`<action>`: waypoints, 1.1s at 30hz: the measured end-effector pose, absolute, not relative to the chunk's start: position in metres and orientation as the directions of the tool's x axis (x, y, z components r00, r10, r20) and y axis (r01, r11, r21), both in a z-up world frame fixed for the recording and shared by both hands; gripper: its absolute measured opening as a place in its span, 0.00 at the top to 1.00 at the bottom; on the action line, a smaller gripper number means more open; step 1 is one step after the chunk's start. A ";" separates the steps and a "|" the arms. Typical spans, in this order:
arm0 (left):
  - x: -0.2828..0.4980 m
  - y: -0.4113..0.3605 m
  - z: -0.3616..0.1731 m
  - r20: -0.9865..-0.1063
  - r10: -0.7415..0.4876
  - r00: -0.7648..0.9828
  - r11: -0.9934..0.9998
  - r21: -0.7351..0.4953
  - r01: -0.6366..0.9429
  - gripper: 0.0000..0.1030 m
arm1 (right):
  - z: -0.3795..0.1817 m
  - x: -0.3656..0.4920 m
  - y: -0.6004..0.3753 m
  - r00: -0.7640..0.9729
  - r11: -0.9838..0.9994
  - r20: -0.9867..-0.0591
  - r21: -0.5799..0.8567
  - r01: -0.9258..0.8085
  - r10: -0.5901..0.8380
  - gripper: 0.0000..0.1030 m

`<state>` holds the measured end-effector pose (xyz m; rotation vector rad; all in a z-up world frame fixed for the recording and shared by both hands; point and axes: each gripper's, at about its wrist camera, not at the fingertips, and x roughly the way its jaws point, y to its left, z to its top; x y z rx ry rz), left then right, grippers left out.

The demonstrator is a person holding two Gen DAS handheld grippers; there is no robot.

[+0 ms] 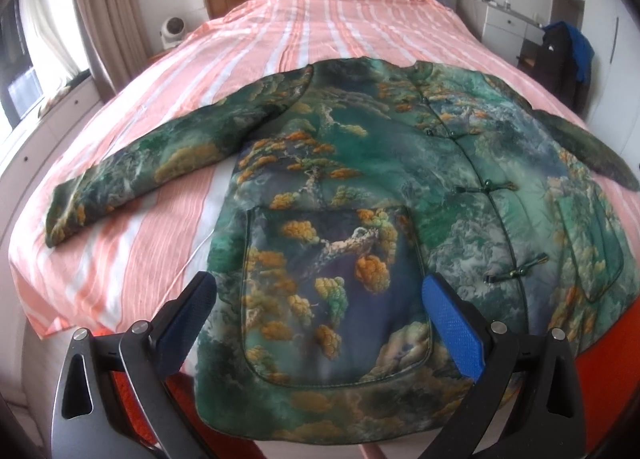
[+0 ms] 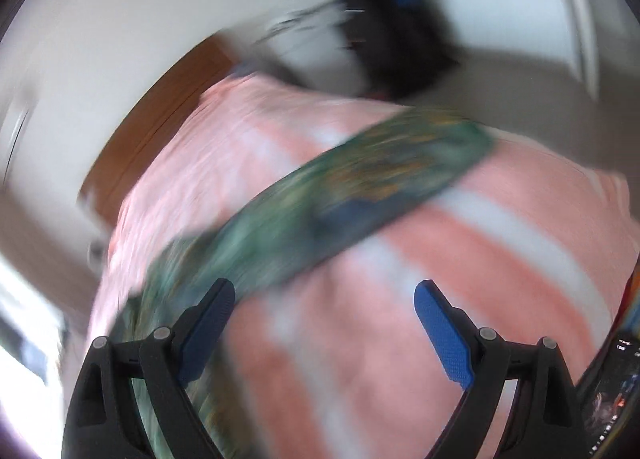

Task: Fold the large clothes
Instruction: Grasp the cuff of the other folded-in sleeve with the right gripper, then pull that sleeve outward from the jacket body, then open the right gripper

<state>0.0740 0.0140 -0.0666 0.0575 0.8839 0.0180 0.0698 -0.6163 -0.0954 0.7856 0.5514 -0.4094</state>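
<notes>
Left wrist view: my left claw point(image 1: 320, 311) hangs spread wide over the jacket point(image 1: 360, 179), its ribbed blue pads point(image 1: 452, 331) gripping nothing. That quilted, glossy green garment with orange tree clusters lies front-up on the pink-and-white striped bedspread point(image 1: 280, 31), sleeves out, knot buttons point(image 1: 486, 185) fastened, a rounded patch pocket point(image 1: 336, 291) below me. My right claw point(image 2: 324, 319) gapes empty too, its view smeared; a sleeve point(image 2: 360, 187) crosses diagonally ahead.
</notes>
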 end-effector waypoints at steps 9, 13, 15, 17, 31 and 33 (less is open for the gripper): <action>0.081 0.006 -0.077 -0.793 0.083 0.603 0.994 0.105 0.001 0.00 | -0.149 0.108 -0.724 0.824 0.327 -0.549 0.760 0.561 -0.138 0.51; 0.081 0.014 -0.077 -0.788 0.086 0.610 0.996 0.093 -0.020 0.00 | -0.119 0.134 -0.708 0.769 0.415 -0.599 0.656 0.631 -0.224 0.88; 0.083 0.020 -0.078 -0.787 0.077 0.613 0.997 0.070 -0.036 0.00 | -0.078 0.154 -0.678 0.816 0.551 -0.539 0.625 0.553 -0.208 0.88; 0.085 0.024 -0.080 -0.787 0.066 0.614 0.998 0.050 -0.043 0.00 | -0.028 0.177 -0.630 0.874 0.687 -0.466 0.590 0.423 -0.138 0.88; 0.078 0.054 -0.090 -0.774 0.102 0.624 0.994 0.048 -0.103 0.01 | -0.027 0.351 -0.233 0.761 0.903 -0.537 0.405 -0.146 0.364 0.78; 0.078 0.059 -0.092 -0.777 0.100 0.622 0.993 0.039 -0.111 0.01 | -0.067 0.367 -0.211 0.681 0.904 -0.631 0.414 -0.110 0.372 0.40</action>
